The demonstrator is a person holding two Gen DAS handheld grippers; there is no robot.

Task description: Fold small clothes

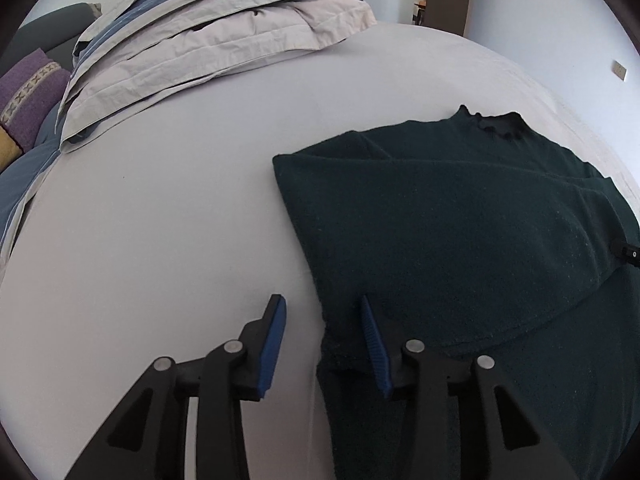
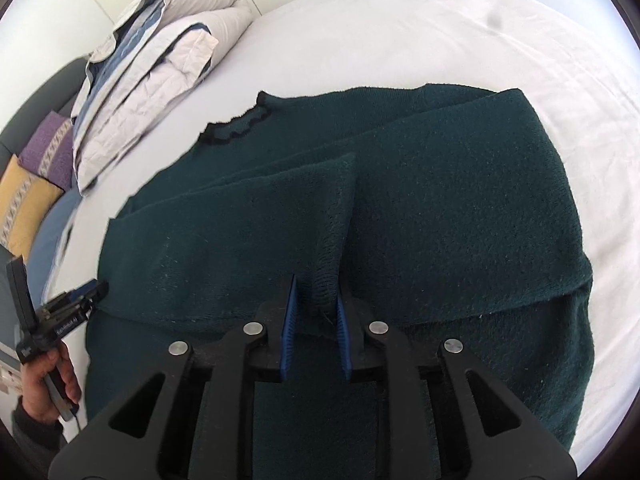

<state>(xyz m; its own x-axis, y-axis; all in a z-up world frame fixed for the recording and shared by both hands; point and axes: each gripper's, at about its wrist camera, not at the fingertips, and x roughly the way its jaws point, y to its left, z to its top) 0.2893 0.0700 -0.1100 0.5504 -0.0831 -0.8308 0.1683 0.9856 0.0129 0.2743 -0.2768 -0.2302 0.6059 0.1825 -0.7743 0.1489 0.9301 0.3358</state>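
A dark green sweater (image 2: pixel 420 208) lay on the white bed sheet (image 2: pixel 440 32), its ruffled collar (image 2: pixel 236 128) toward eleven o'clock in the right wrist view, with both sides already turned in over the body, so the fold appeared partly done. The right gripper (image 2: pixel 316 312) was nearly closed on a sleeve cuff (image 2: pixel 326 284), the blue pads (image 2: pixel 290 320) pressing the ribbed knit from both sides, probably so the sleeve could be laid flat along the folded panel. The left gripper (image 1: pixel 324 340) stood wide open and held nothing; it straddled the sweater's left edge at its lower corner, one finger over the sheet and the other over the knit, seemingly poised to pinch that hem. A stack of folded bedding (image 1: pixel 208 40) sat well apart at eleven o'clock, clear of the working area.
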